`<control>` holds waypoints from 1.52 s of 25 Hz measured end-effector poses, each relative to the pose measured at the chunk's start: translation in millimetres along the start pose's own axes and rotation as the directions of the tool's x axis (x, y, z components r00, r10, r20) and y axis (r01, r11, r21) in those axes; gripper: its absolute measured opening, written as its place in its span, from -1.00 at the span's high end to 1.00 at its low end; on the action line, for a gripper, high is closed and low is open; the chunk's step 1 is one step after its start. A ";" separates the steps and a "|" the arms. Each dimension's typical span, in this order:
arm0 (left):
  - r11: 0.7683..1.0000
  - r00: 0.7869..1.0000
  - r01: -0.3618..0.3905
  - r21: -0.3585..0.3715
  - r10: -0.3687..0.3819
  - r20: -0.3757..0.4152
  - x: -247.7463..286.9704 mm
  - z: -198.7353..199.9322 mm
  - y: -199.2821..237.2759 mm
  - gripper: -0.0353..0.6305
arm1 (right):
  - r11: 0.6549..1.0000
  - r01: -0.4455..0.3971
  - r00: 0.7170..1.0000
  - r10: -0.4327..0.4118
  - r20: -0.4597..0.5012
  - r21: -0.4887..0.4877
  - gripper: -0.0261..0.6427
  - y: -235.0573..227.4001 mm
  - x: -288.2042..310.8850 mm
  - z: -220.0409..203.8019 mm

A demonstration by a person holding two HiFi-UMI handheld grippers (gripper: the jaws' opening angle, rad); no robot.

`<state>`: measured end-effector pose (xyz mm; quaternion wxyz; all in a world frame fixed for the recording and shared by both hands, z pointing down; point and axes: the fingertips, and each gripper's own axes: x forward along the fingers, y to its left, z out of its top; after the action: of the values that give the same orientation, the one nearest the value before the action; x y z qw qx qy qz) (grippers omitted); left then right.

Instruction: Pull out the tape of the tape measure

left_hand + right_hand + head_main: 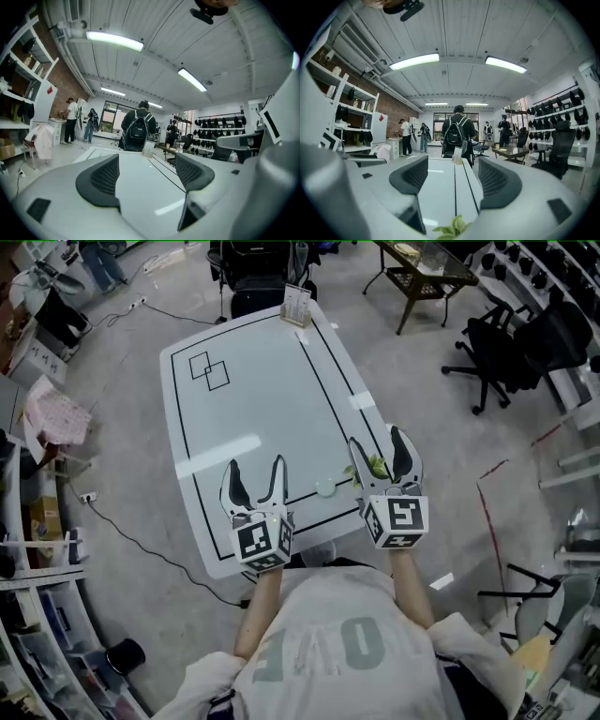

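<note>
Both claws gape with nothing pinched, the left claw (255, 465) and right claw (375, 437) over the worktop's (244, 409) near edge, a green sprig (375, 466) under the right, and what seems the small round tape measure (325, 487) lies between them untouched, its tape not yet pulled out.

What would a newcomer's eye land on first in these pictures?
The left gripper and right gripper, each with a marker cube, hover with jaws wide open over the near edge of a white table. A green leafy sprig lies between the right one's jaws, and a small round pale object sits on the table between the two grippers.
</note>
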<state>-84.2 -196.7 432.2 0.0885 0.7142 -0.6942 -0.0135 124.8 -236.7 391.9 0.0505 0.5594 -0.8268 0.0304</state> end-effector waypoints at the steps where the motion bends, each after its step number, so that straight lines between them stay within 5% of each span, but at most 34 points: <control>1: 1.000 0.999 0.022 -0.001 -0.022 -0.030 0.3 -11.3 -12.5 -0.16 | 1.000 0.019 1.000 -0.019 -0.010 0.003 -0.05 -8.7 -7.0 -3.5; 5: 0.993 0.984 0.118 0.031 -0.112 -0.138 -0.7 -56.5 -64.4 -0.16 | 0.997 0.079 0.995 -0.078 -0.063 0.007 -0.05 -39.5 -39.1 -22.5; 11: 0.984 0.948 0.170 0.059 -0.147 -0.282 0.7 -131.8 -118.7 -0.16 | 0.990 0.138 0.983 -0.134 -0.126 0.022 -0.05 -78.4 -81.4 -65.4; 15: 0.988 0.906 0.145 0.044 -0.115 -0.407 1.9 -174.7 -128.0 -0.16 | 0.990 0.137 0.978 -0.131 -0.161 0.025 -0.05 -90.7 -98.3 -84.2; 25: 0.973 0.820 0.107 0.203 0.028 -0.571 10.3 -205.2 -128.9 -0.13 | 0.991 0.124 0.983 -0.115 -0.140 0.052 -0.05 -106.1 -110.7 -87.3; 30: 0.963 0.819 0.115 0.242 0.046 -0.572 7.8 -206.7 -131.1 -0.05 | 0.992 0.106 0.988 -0.096 -0.124 0.074 -0.05 -108.5 -112.2 -86.1; 32: 0.963 0.819 0.108 0.248 0.055 -0.571 9.4 -205.3 -128.3 0.16 | 0.992 0.099 0.989 -0.090 -0.115 0.078 -0.05 -108.5 -111.1 -84.6; 38: 0.966 0.816 0.093 0.243 0.066 -0.574 9.3 -205.7 -124.1 0.17 | 0.991 0.099 0.990 -0.090 -0.107 0.090 -0.05 -111.0 -111.7 -87.4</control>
<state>68.1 -181.3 617.6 0.2002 0.6947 -0.6253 0.2939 273.4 -165.8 464.9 0.0675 0.5974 -0.7933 0.0961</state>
